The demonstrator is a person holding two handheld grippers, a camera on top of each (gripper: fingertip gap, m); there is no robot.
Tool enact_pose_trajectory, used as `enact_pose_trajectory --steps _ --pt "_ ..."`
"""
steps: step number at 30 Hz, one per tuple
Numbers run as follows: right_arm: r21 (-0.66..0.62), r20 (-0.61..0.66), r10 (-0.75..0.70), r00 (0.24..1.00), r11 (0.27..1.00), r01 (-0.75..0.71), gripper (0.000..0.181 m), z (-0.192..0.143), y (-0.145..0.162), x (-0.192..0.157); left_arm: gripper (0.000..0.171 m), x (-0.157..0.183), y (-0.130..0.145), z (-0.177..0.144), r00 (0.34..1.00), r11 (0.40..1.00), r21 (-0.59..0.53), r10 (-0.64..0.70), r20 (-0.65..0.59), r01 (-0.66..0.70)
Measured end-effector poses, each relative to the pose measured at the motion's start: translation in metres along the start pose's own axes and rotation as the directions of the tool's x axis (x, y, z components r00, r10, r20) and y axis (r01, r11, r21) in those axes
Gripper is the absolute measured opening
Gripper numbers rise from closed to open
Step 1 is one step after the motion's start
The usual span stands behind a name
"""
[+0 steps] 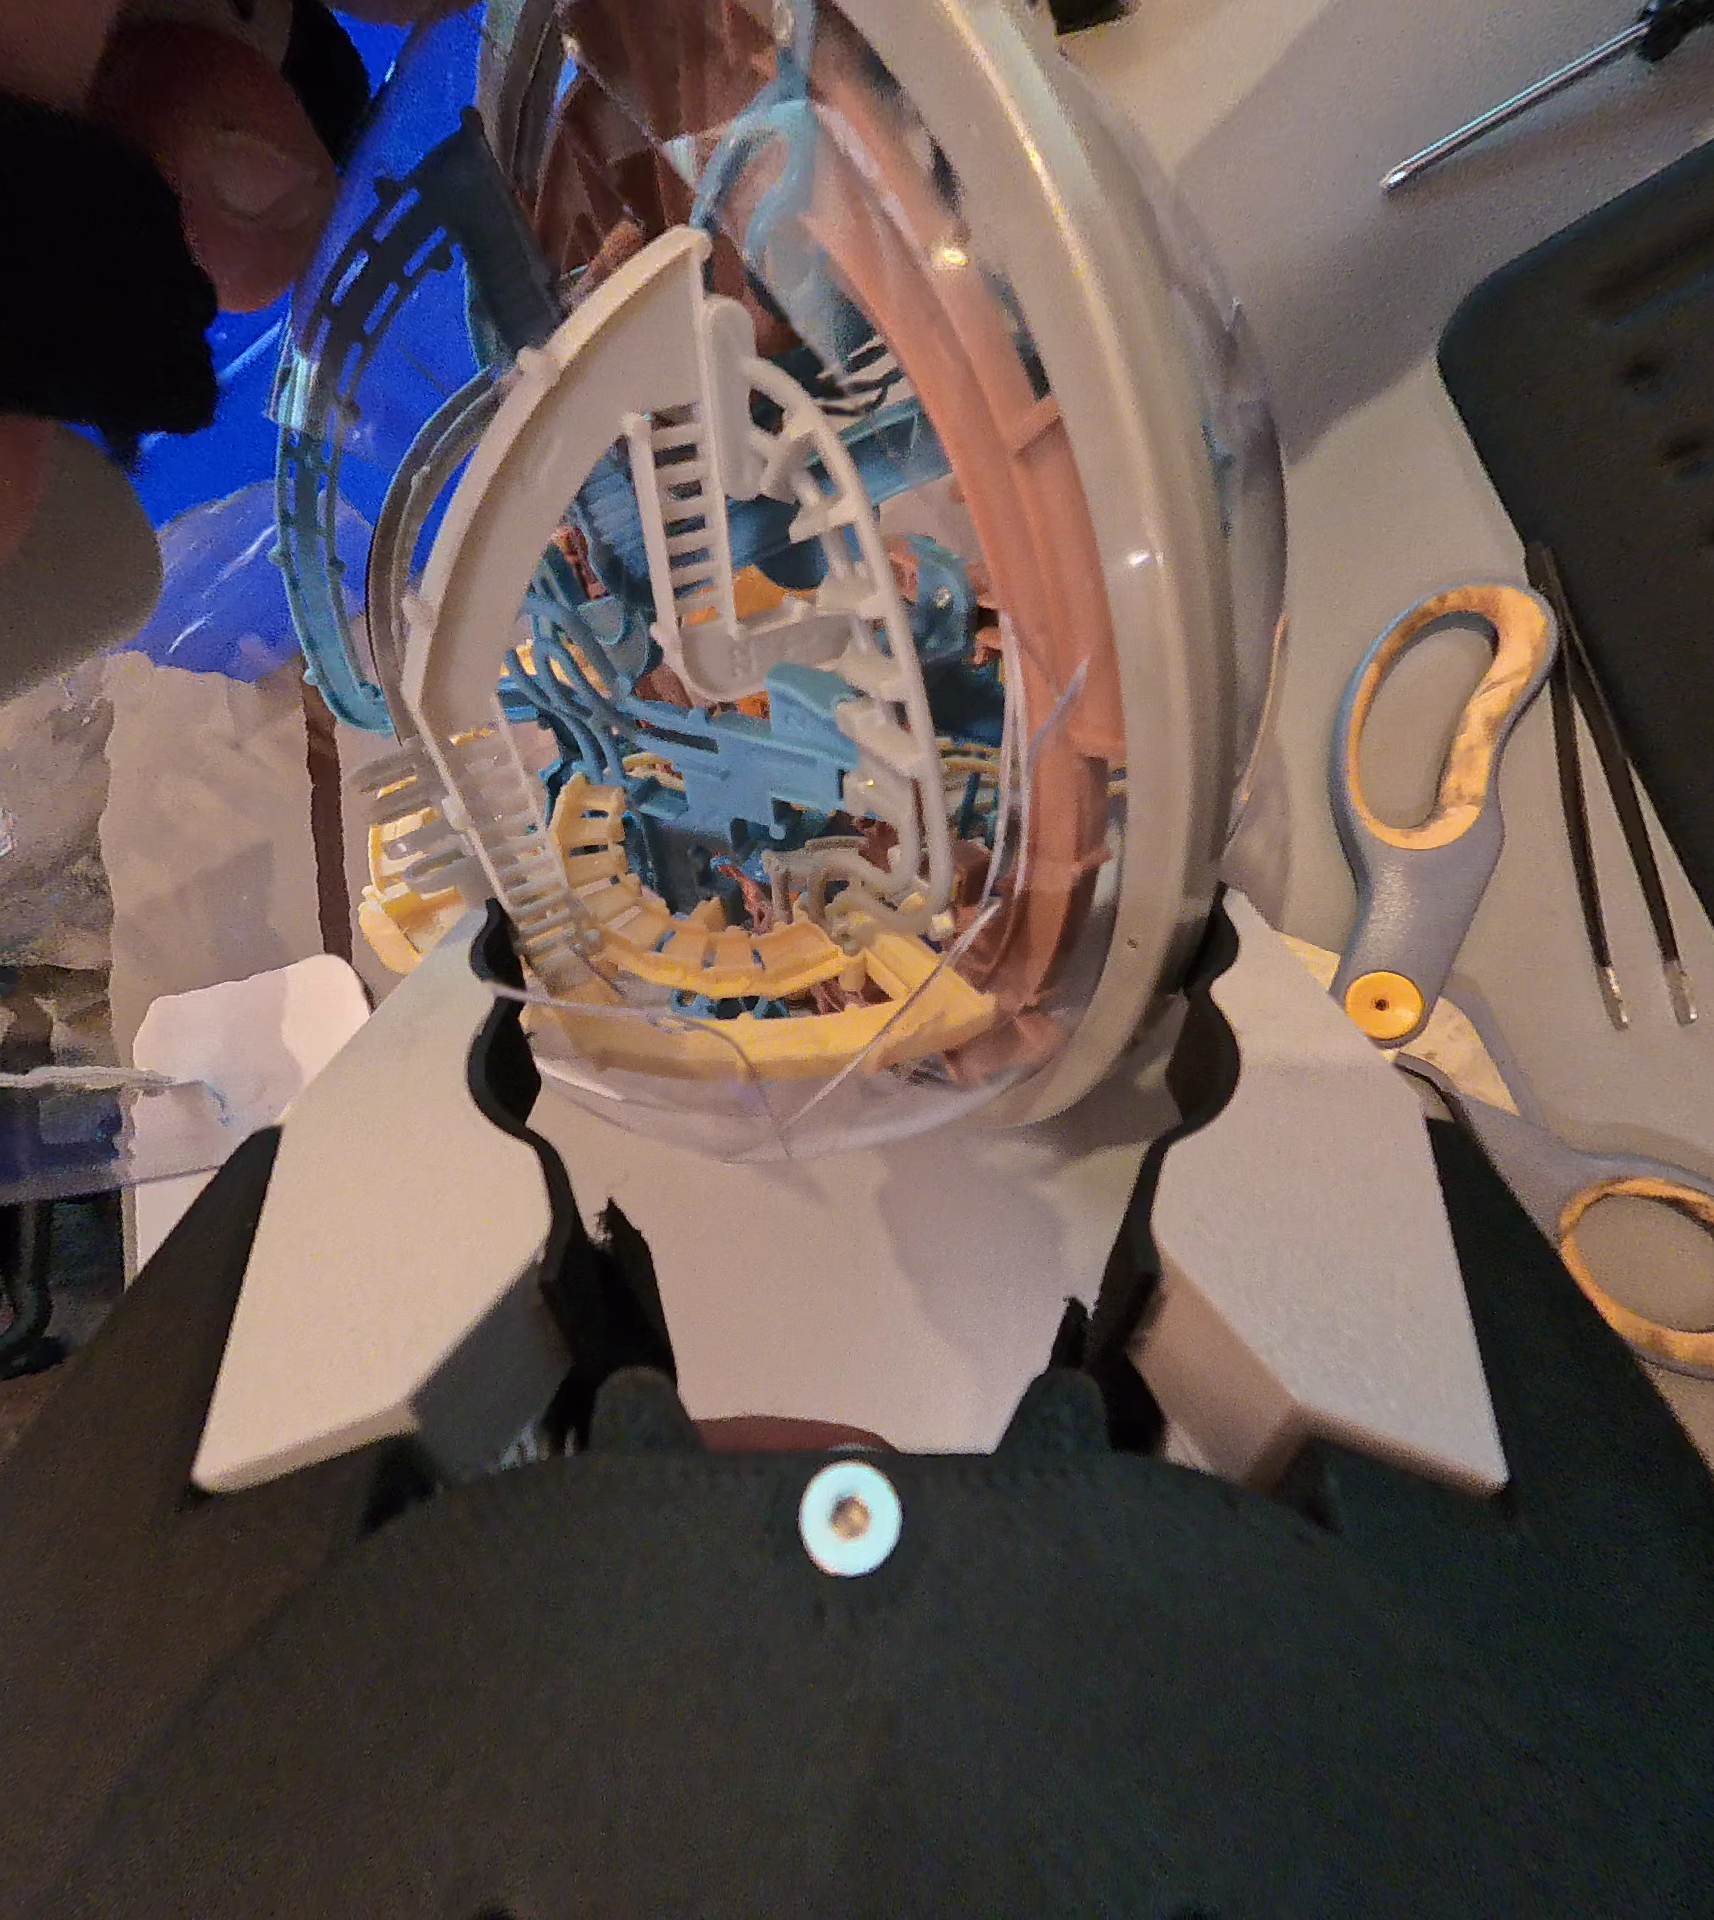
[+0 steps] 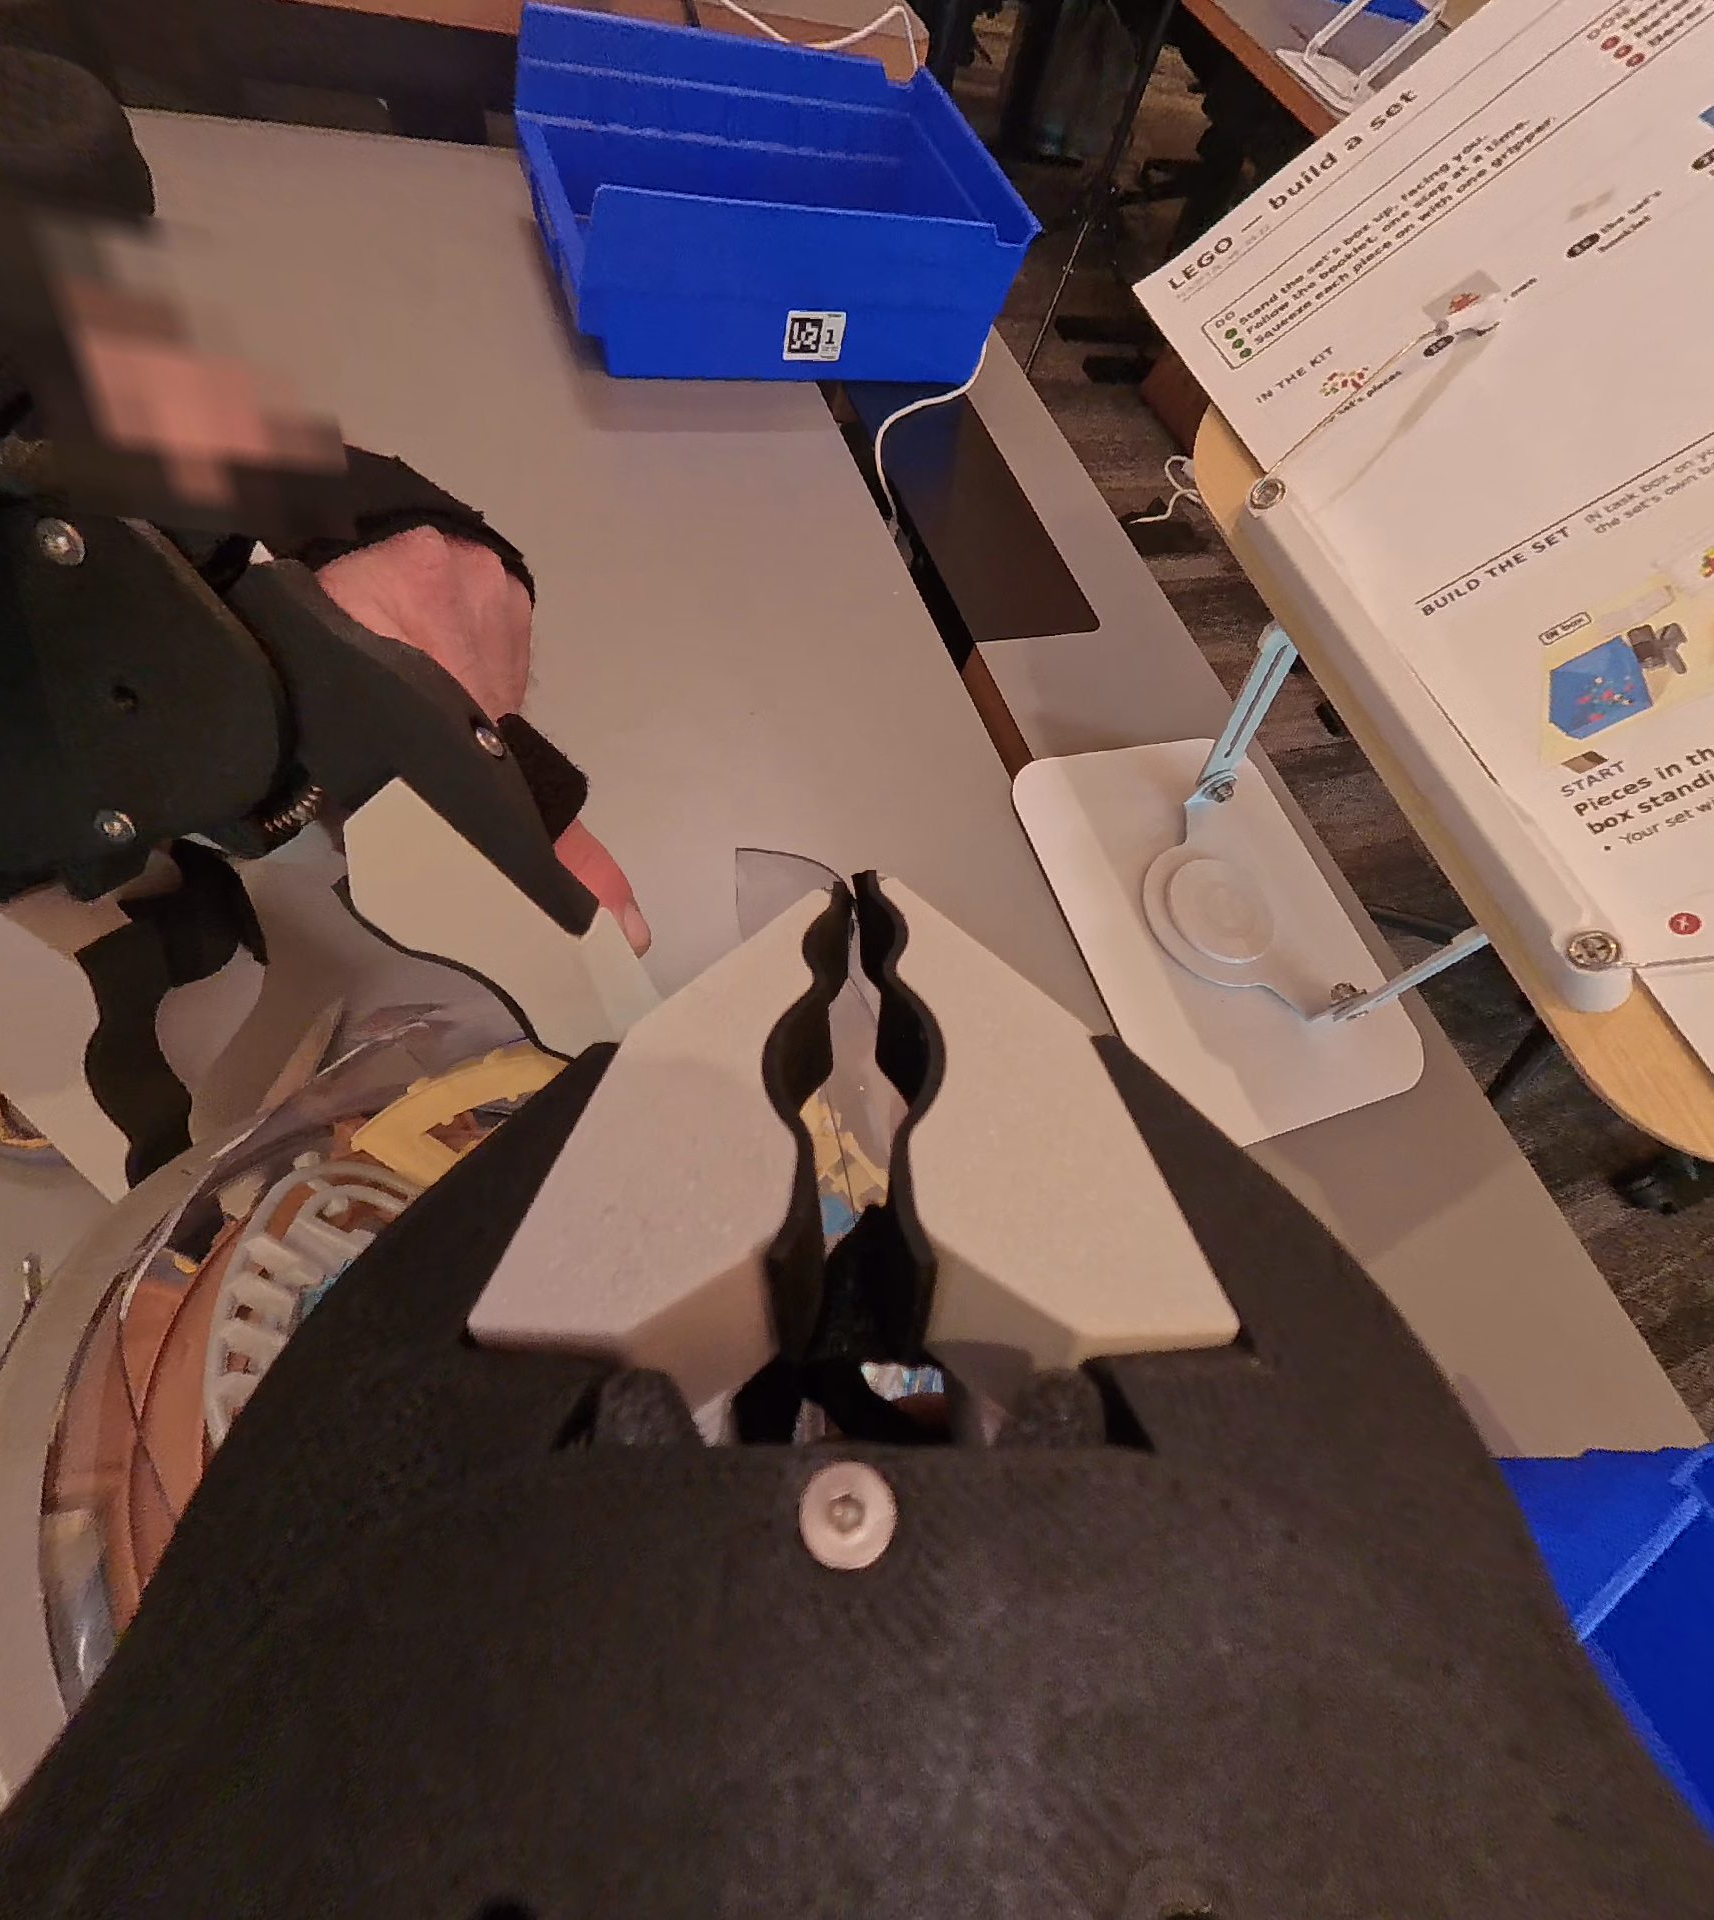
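Maze ball between left tool fingers, right tool on clear shard.

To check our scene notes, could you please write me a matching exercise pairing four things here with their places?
Things:
1. maze sphere
2. scissors
3. blue bin
4. clear plastic shard

Places:
A. lying spread open on the table
B. pinched at the right gripper tips
C. between the left gripper fingers
D. at the table's far edge

Pairs: 1-C, 2-A, 3-D, 4-B
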State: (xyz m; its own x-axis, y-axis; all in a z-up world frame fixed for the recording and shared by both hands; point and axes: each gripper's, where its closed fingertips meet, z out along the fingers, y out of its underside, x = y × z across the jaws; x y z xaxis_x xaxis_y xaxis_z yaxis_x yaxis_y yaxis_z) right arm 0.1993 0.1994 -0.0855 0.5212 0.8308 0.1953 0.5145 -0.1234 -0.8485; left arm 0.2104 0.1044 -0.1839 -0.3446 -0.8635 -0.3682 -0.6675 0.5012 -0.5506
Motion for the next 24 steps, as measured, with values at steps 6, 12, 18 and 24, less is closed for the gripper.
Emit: enact_pose_trajectory --steps 6,12,18,24 --pt "-0.024 -0.032 0.084 0.996 0.996 -0.084 0.0 0.004 0.004 0.013 0.13 -0.005 0.007 0.006 0.999 0.998 -0.063 0.029 0.032 -0.026" --pt "-0.003 -0.064 0.032 0.997 0.999 -0.033 0.0 -0.003 0.003 0.005 0.133 -0.004 0.007 0.005 0.997 0.997 -0.051 0.055 0.047 -0.052" --pt "0.109 -0.146 -0.129 0.981 0.983 0.145 0.0 -0.019 -0.005 -0.032 0.142 0.01 0.011 -0.014 0.995 0.998 -0.025 0.058 0.08 -0.056" --pt "0.238 -0.229 -0.206 0.951 0.936 0.26 0.0 -0.035 -0.014 -0.066 0.146 0.027 0.008 -0.046 0.983 0.996 0.006 0.085 0.164 -0.087"
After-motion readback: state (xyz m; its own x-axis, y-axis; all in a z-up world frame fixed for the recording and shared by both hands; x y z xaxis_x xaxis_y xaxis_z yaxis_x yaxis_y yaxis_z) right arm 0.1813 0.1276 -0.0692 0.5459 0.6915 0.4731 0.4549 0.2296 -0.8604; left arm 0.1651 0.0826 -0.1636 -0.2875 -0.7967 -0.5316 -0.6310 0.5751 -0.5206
